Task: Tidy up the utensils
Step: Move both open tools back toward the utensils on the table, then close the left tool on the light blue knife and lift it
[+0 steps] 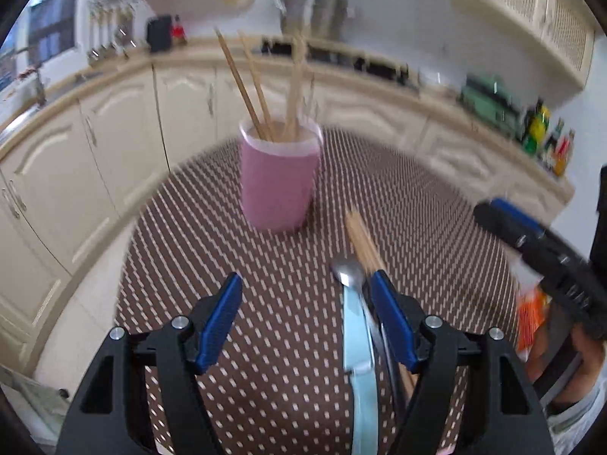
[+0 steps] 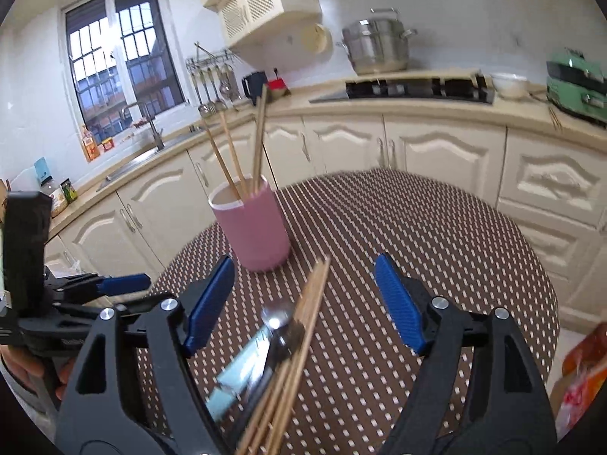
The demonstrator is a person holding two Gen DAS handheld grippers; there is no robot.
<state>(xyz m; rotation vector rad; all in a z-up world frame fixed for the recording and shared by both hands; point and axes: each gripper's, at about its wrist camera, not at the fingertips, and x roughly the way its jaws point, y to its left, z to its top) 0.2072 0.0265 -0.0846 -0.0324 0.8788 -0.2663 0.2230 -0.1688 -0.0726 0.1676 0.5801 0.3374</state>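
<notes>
Both claws stand open and empty: the left gripper (image 1: 305, 318) and right gripper (image 2: 303, 303) flank the loose chopsticks (image 2: 299, 345) and spoon (image 1: 351, 284) lying on the table (image 2: 436, 265), near the pink cup (image 1: 279, 180) meant to collect them

Two low wrist views across the table (image 1: 265, 341), both near the pink cup (image 1: 279, 178).

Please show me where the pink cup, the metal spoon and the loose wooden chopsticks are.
Pink cylindrical cup (image 2: 258, 235): right wrist view, outer wall.
Metal spoon with light blue handle (image 1: 348, 273): left wrist view, bowl.
Loose wooden chopsticks on the table (image 2: 313, 297): right wrist view, upper shafts.
</notes>
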